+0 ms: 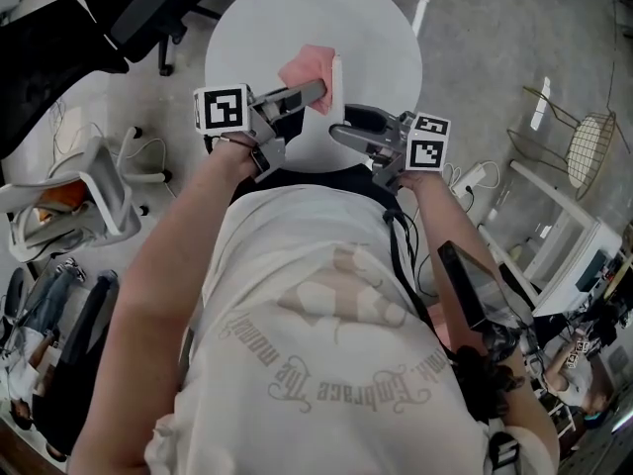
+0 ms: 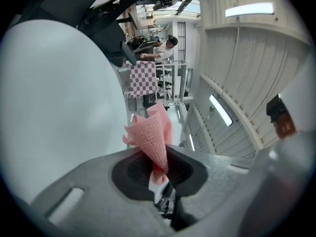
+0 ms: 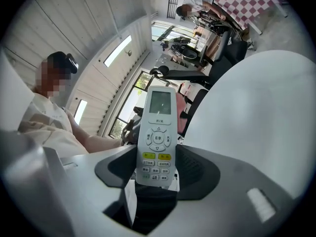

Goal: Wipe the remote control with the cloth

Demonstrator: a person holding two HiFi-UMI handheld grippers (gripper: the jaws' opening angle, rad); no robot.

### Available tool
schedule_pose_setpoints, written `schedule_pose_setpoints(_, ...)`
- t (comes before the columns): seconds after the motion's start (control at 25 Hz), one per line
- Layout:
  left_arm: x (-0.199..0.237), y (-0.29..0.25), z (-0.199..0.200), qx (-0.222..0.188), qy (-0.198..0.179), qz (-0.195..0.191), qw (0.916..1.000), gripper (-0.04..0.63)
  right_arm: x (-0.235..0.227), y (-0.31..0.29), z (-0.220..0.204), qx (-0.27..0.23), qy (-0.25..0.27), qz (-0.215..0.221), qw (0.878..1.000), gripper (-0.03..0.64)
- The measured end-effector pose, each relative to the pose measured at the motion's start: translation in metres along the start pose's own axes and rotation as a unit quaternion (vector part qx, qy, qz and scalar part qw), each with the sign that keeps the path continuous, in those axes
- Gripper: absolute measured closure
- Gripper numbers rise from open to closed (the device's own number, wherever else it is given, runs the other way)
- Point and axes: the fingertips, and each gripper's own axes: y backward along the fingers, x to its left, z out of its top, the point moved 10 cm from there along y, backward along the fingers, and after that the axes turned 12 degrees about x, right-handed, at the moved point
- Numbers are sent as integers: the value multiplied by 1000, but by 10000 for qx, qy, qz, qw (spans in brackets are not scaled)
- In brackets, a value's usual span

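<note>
A pink cloth is pinched in my left gripper, which is shut on it above the round white table. In the left gripper view the cloth sticks up as a crumpled cone from between the jaws of the left gripper. My right gripper is shut on a white remote control, seen edge-on and standing right beside the cloth. In the right gripper view the remote control faces the camera, screen and buttons showing, with its lower end clamped in the right gripper.
A black office chair stands at the table's far left. A white chair with cables round it is on the floor at left, a wire chair at right. A checkered board stands beyond the table.
</note>
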Motion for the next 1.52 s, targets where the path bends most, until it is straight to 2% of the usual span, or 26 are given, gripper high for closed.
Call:
schedule_pose_setpoints(0.08,10,1,-11,112,32,229,9997,557,-4,2,5,-176,-39,-60,9998,367)
schedule_pose_setpoints(0.16,20,5,-19,42,170,322,9993,557,-8,3,8,-324,-109,-114,9993,367)
schedule_pose_setpoints(0.28,22,0,-33,54,569,61,9983,557,-14,3,11,-622,-263,-162,9976,367)
schedule_pose_setpoints(0.4,35,7,-45,406,548,704,9952,557,-19,5,13,-856,-383,-272,9952,367)
schedule_pose_setpoints(0.52,41,7,-54,686,499,1015,9912,555,-25,5,13,-904,-496,-462,9936,367)
schedule_pose_setpoints(0.68,43,7,-59,753,433,1179,9892,555,-42,10,15,-649,-644,-1224,9883,367)
schedule_pose_setpoints(0.8,44,17,-58,585,415,1310,9888,555,-60,6,18,-52,-687,-1957,9782,367)
schedule_pose_setpoints(0.92,48,32,-56,353,418,1533,9867,555,-78,0,25,660,-654,-2622,9605,367)
schedule_pose_setpoints(1.04,52,47,-54,84,405,1781,9831,555,-88,-9,34,1212,-495,-3045,9435,367)
schedule_pose_setpoints(1.2,51,56,-59,-227,348,2024,9784,555,-91,-17,39,1990,-34,-3638,9100,367)
schedule_pose_setpoints(1.32,46,55,-60,-395,324,2107,9762,555,-94,-17,42,2382,242,-3965,8863,366)
schedule_pose_setpoints(1.4,43,56,-60,-466,312,2153,9749,555,-95,-21,43,2698,540,-4235,8631,365)
schedule_pose_setpoints(1.52,40,58,-63,-572,295,2224,9728,555,-90,-30,45,3249,1228,-4581,8182,365)
